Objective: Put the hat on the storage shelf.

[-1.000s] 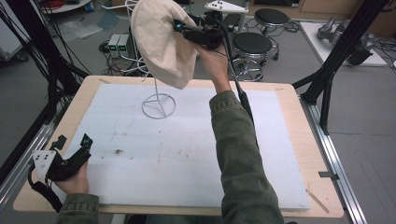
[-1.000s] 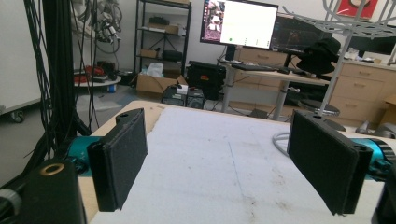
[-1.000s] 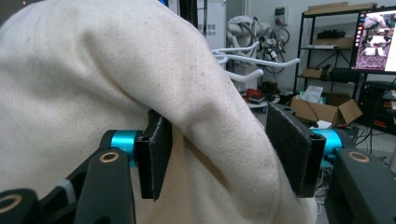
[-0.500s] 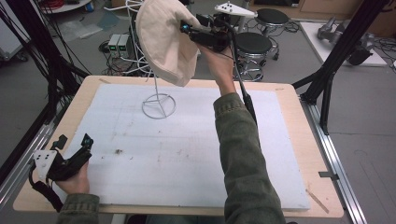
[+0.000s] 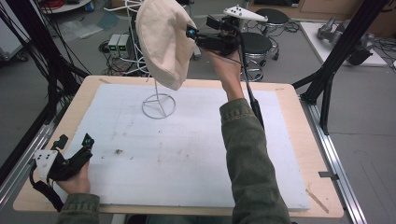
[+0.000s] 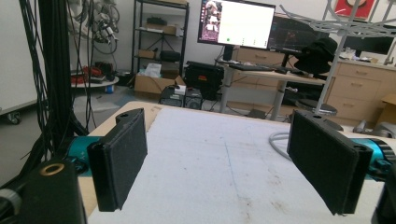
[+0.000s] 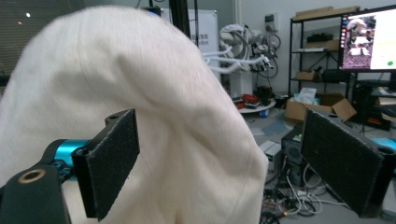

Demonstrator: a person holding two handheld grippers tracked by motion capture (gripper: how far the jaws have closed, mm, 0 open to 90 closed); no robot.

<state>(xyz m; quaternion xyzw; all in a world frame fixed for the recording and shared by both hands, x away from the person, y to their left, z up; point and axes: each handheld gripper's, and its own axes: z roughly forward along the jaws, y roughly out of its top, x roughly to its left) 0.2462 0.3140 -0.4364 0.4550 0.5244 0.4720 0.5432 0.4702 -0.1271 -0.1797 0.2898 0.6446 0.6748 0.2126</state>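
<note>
here, one cream hat [image 5: 161,42] on one wire stand [image 5: 159,103], right tool [image 5: 194,35] just opened wide beside it, left tool [image 5: 74,148] wide, empty

The worktop [image 5: 289,140] is seen from a fixed camera above its near edge, angled forward and down. From low at the near left corner, the left gripper view is aimed level across the white foam mat [image 6: 224,177] towards a lit monitor [image 6: 236,23]. The right gripper view is taken very close to a cream cloth hat [image 7: 140,116], also seen hanging on the wire stand [image 5: 159,105] from above.
</note>
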